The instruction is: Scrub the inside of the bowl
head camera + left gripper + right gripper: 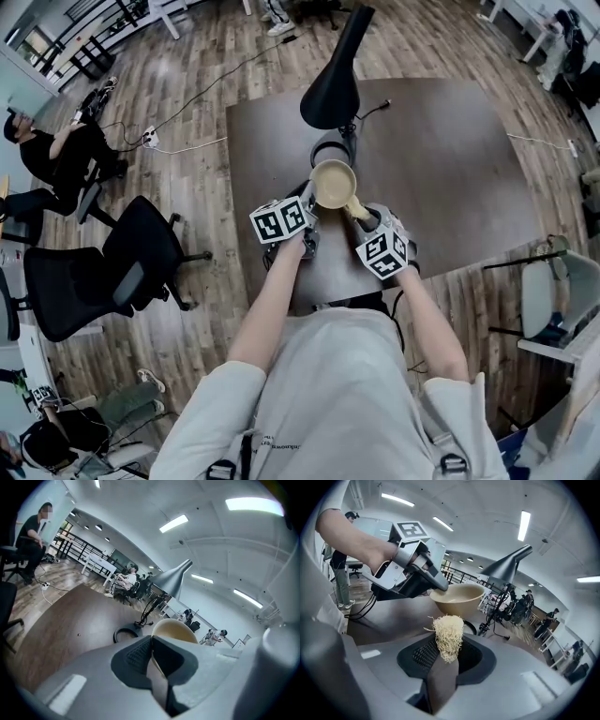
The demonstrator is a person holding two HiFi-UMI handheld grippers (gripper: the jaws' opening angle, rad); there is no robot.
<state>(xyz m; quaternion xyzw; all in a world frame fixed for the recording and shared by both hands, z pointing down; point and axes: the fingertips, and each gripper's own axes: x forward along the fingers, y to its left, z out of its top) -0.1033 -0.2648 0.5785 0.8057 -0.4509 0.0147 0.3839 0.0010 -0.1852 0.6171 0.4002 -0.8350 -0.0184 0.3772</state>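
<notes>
1. Forearms (pixel 272 300) of the person, nearest the head view. Both reach forward over the near table edge, one gripper per hand, so the work sits close to the body.
2. Left gripper (pixel 151 644). Jaws are closed on the near rim of the bowl, with one pad inside the wall and one outside. Judged purpose: to steady the bowl and keep its opening clear for the other tool.
3. Bowl (pixel 333 183), tan, opening upward. It sits near the table's front middle, held by its rim. In the right gripper view it appears lifted clear of the table (pixel 450 169), though contact underneath cannot be ruled out.
4. Lamp (pixel 336 70), black cone shade on a stand. Its ring base lies just behind the bowl, apart from it and not involved.
5. Scrubbing wad (pixel 448 632), pale and fibrous. It stands proud of the jaw tips, so fibre rather than jaw would meet the bowl.
6. Right gripper (pixel 367 221). Jaws are pinched tight on the wad's lower half. It sits just beside the bowl's right rim, and the wad is not yet seen inside. Judged stage: approach, scrubbing not begun.
</notes>
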